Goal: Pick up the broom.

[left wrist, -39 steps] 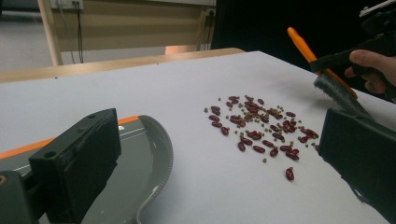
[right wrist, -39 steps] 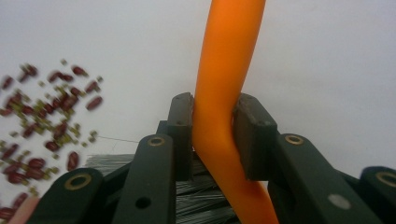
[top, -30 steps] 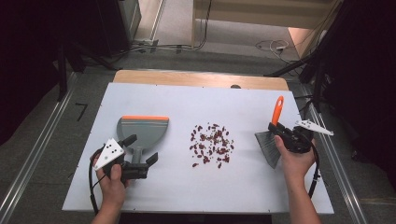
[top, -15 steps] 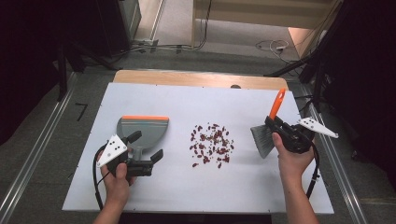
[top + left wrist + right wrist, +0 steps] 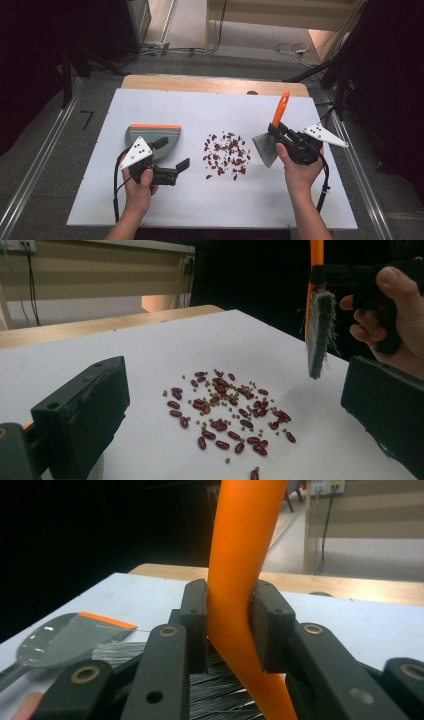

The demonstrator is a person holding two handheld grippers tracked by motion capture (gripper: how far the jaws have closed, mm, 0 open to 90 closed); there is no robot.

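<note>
A small brush (image 5: 272, 135) with grey bristles and an orange handle hung lifted off the white tabletop (image 5: 210, 200), bristles down, just right of scattered red beans (image 5: 227, 155). A grey, orange-edged dustpan (image 5: 155, 137) lay flat left of them.

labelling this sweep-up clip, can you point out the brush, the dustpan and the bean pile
brush (image 5: 266, 147), high view, on the grey bristles
dustpan (image 5: 150, 135), high view, on the grey scoop below the orange edge
bean pile (image 5: 227, 407), left gripper view, on the middle of the scattered beans

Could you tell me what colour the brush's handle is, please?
Orange; the brush handle shows best in the right gripper view.
</note>
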